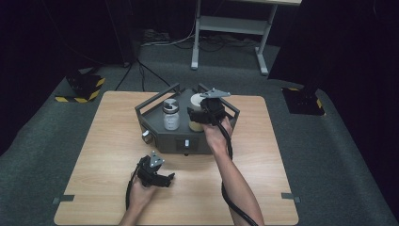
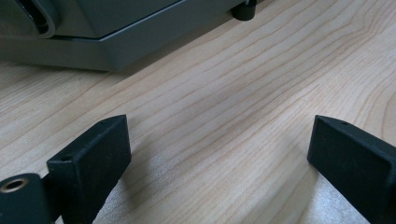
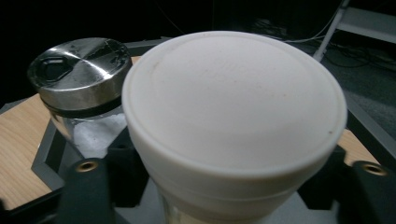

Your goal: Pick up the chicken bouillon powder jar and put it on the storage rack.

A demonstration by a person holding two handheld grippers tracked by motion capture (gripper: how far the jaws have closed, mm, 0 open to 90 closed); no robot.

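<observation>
Pale wooden worktop (image 1: 108, 155) nearest me carries the left claw (image 1: 170, 178), resting wide open and empty. Farther on, the right claw (image 1: 202, 117) sits around the white-lidded jar (image 3: 233, 121) on the grey tray (image 1: 155, 106), pads apparently slack. Lifted now, the jar could slip and knock the steel-capped shaker (image 3: 81, 79).

Overhead table (image 1: 108, 141) view, two close claw-cams

The jar with the white lid (image 3: 233, 112) stands upright on the dark grey tray (image 1: 155, 106), lid on. Just beside it stands a glass shaker (image 1: 171, 114) with a shiny metal cap, holding white grains.
</observation>
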